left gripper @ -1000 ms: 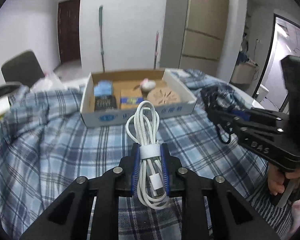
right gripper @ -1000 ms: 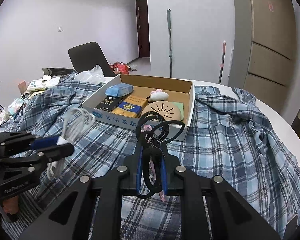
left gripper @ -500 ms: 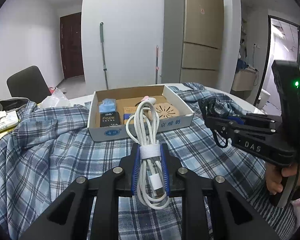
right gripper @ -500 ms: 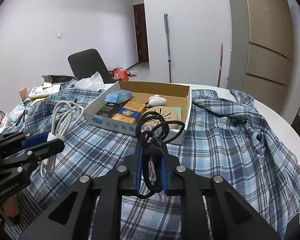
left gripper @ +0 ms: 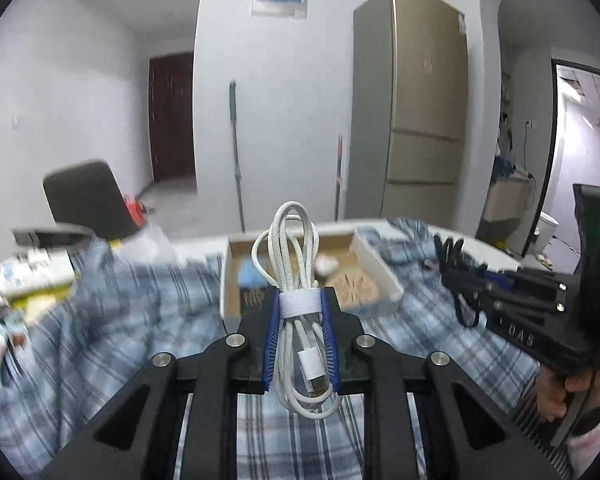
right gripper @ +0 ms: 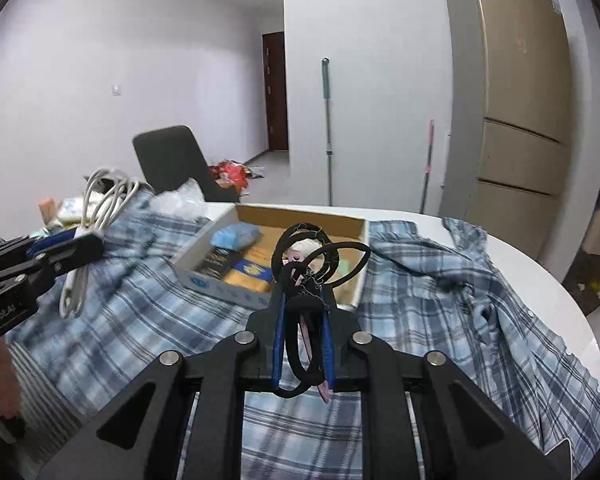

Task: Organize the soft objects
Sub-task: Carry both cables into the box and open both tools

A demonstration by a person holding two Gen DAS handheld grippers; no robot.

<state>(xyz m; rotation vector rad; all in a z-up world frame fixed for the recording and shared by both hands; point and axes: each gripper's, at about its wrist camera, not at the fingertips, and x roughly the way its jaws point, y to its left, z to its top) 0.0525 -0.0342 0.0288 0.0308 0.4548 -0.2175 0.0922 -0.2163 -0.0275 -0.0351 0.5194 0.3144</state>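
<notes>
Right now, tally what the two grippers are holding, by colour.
White: 1, the coiled cable in the left gripper.
Black: 1 bunch of hair ties in the right gripper; single ties cannot be counted.
Total: 2.

I stand in a lived-in home, a dining corner by the look of it: ahead of my grippers a white table (right gripper: 540,264) under a rumpled plaid shirt (right gripper: 440,280), beyond it a tall gold refrigerator (right gripper: 512,92), a mop (right gripper: 327,128) against the wall, a dark chair (right gripper: 172,160) to the left.
</notes>
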